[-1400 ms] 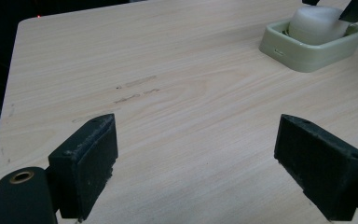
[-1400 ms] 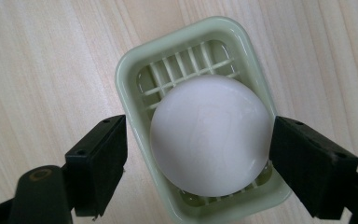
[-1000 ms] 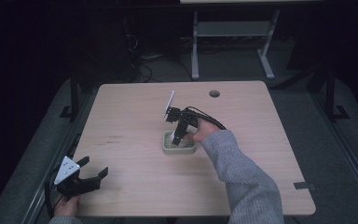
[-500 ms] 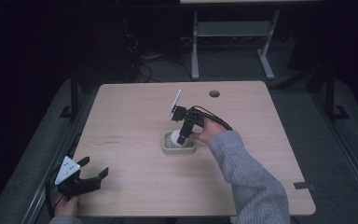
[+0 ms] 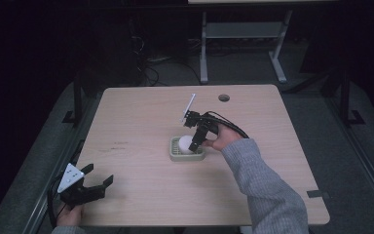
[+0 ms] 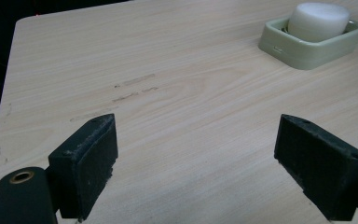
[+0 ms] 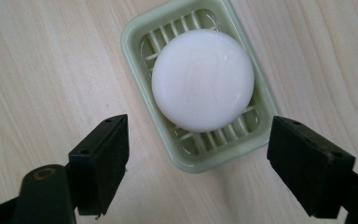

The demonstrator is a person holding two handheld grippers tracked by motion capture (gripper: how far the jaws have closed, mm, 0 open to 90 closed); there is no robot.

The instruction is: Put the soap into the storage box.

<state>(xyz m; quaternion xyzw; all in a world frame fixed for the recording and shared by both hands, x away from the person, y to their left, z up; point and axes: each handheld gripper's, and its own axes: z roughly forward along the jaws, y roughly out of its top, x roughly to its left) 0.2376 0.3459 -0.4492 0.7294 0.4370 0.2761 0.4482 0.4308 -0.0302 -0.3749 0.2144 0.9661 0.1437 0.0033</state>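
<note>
A round white soap bar (image 7: 203, 79) lies in a pale green slatted soap dish (image 7: 254, 140) near the middle of the table. In the high view the soap (image 5: 184, 144) and dish (image 5: 175, 156) sit just left of my right gripper (image 5: 195, 144), which hangs over the dish. That right gripper (image 7: 196, 161) is open, its jaws wide apart above the dish's near end, gripping nothing. My left gripper (image 5: 97, 181) rests open at the table's front left corner. Its own view shows the left gripper (image 6: 196, 158) empty, with the dish (image 6: 307, 49) and soap (image 6: 318, 21) far off.
The light wooden table (image 5: 136, 122) has a round cable hole (image 5: 224, 97) near its far edge and faint scuff marks (image 6: 130, 88) on its left half. Beyond the table stands a metal desk frame (image 5: 243, 44) on a dark floor.
My right gripper has swung a little to the right and tilted over the dish, its grey plate shifting along. The left gripper has stayed put.
</note>
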